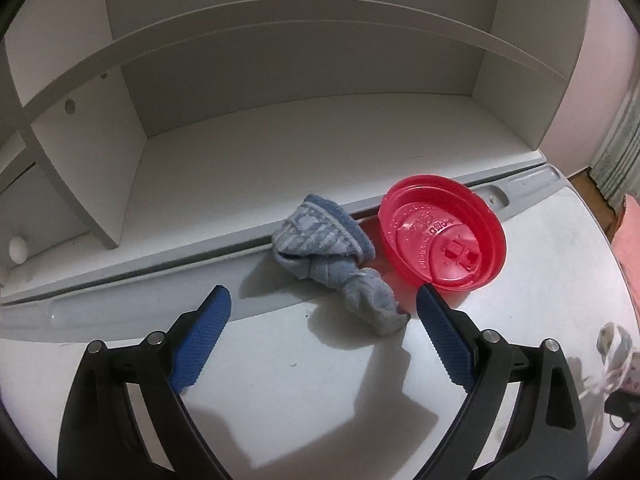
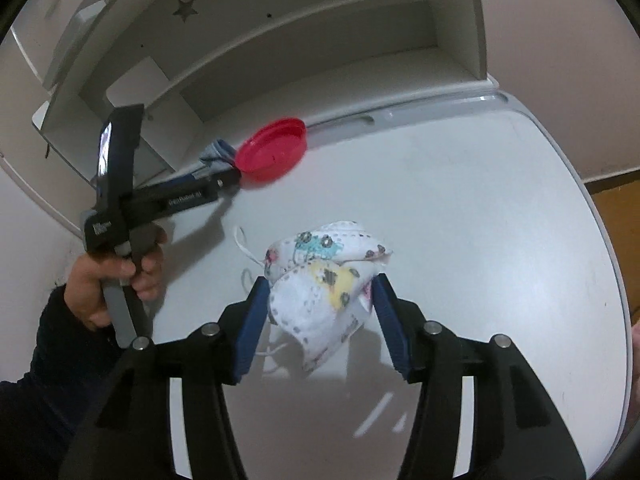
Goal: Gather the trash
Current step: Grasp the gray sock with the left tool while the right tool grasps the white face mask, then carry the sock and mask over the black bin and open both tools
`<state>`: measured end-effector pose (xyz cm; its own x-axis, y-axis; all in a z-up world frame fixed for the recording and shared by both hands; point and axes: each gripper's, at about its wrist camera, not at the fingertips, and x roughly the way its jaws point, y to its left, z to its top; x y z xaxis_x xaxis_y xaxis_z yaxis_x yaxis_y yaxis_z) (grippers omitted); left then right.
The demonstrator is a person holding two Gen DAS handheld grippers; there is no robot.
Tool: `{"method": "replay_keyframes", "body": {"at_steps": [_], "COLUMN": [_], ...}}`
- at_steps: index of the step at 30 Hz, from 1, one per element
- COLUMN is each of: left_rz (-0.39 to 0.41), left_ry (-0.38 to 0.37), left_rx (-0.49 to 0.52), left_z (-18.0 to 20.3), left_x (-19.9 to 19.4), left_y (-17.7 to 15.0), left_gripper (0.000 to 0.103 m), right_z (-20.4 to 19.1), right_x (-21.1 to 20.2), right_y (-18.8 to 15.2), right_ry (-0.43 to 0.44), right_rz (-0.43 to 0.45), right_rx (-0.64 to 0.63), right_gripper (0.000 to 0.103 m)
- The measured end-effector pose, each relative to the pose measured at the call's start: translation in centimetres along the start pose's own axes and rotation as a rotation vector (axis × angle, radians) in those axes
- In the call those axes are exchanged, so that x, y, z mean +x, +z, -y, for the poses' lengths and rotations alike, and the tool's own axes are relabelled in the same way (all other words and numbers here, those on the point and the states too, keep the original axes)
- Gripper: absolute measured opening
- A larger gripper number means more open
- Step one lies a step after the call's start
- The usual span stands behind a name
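In the left wrist view, the left gripper point(image 1: 322, 302) is seen with its blue-padded jaws spread wide and nothing pressed between them. Just ahead of the jaws, a crumpled blue-grey cloth point(image 1: 326, 258) is found lying on the white tabletop point(image 1: 280, 392), its near end reaching in between the two fingertips without being touched by either pad. A red plastic cup lid point(image 1: 442, 236) is seen upside down directly to the right of the cloth, tilted, with its far edge resting against the grey ledge point(image 1: 140, 300) at the back of the table. Behind the ledge, a white shelf unit point(image 1: 300, 100) with bare compartments is shown.

In the right wrist view, the right gripper point(image 2: 320, 304) is seen closed on a white face mask point(image 2: 320, 288) printed with small coloured cars; the mask is squeezed between both blue pads and appears lifted a little above the tabletop point(image 2: 480, 208), with its ear loops hanging beneath. At the left, a hand point(image 2: 116, 276) in a dark sleeve point(image 2: 48, 352) is seen clasping the handle of the left gripper point(image 2: 230, 178), whose tips are pointed at the cloth point(image 2: 216, 154) and the red plastic cup lid point(image 2: 272, 148) by the shelf unit point(image 2: 280, 40)
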<state>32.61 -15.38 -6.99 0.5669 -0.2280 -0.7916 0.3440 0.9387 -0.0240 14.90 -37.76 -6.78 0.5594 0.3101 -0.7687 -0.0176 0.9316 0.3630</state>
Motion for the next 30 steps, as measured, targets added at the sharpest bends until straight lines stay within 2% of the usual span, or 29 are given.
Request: {"method": "replay_keyframes", "body": {"at_steps": [1,2,3,4,5,6,7,10,16,20,24,30], "left_rz": [0.007,0.014,0.013,0.003,0.011,0.010,0.009,0.014,0.048,0.069,0.084,0.085], "left_ry": [0.000,-0.002,-0.009,-0.027,-0.026,-0.027,-0.028,-0.040,-0.019,-0.022,-0.098,-0.301], "left_rx": [0.003,0.004,0.005,0.005,0.007,0.015,0.019,0.003,0.019,0.034,0.089,0.235], "left_z": [0.1,-0.1,-0.2,-0.2,-0.1,-0.1,-0.1,-0.6,-1.2,-0.1,4.5,16.4], "left_x": [0.0,-0.2,-0.3,-0.3,-0.3,-0.3,-0.4,-1.0,-4.1,-7.1,-10.4,-14.3], "left_y": [0.1,0.0,0.0,-0.1,-0.1,-0.1,-0.2,-0.3,-1.3,-2.7,-4.8,-8.5], "left_gripper": [0.085,0.079,0.062,0.047,0.040,0.020,0.015,0.009,0.009,0.009,0.009,0.009], "right_z": [0.2,0.3,0.4,0.5,0.4,0.5,0.5,0.5,0.7,1.6,4.1,10.9], "right_x": [0.1,0.1,0.0,-0.1,-0.2,-0.3,-0.3,-0.6,-2.4,-4.9,-9.1,-17.4], "right_y": [-0.3,-0.4,-0.5,-0.6,-0.7,-0.7,-0.8,-0.9,-1.2,-2.0,-4.2,-10.6], "right_ry": [-0.001,-0.004,-0.009,-0.013,-0.016,-0.018,-0.019,-0.026,-0.045,-0.109,-0.234,-0.486], "right_rz": [-0.010,-0.013,-0.004,-0.002,-0.001,0.000,0.000,0.005,0.041,0.082,0.136,0.226], "right_rx": [-0.003,-0.001,0.008,0.006,0.000,0.001,0.002,0.004,0.001,-0.002,0.027,0.163], "right_gripper": [0.023,0.020,0.014,0.013,0.013,0.013,0.013,0.013,0.013,0.013,0.013,0.013]}}
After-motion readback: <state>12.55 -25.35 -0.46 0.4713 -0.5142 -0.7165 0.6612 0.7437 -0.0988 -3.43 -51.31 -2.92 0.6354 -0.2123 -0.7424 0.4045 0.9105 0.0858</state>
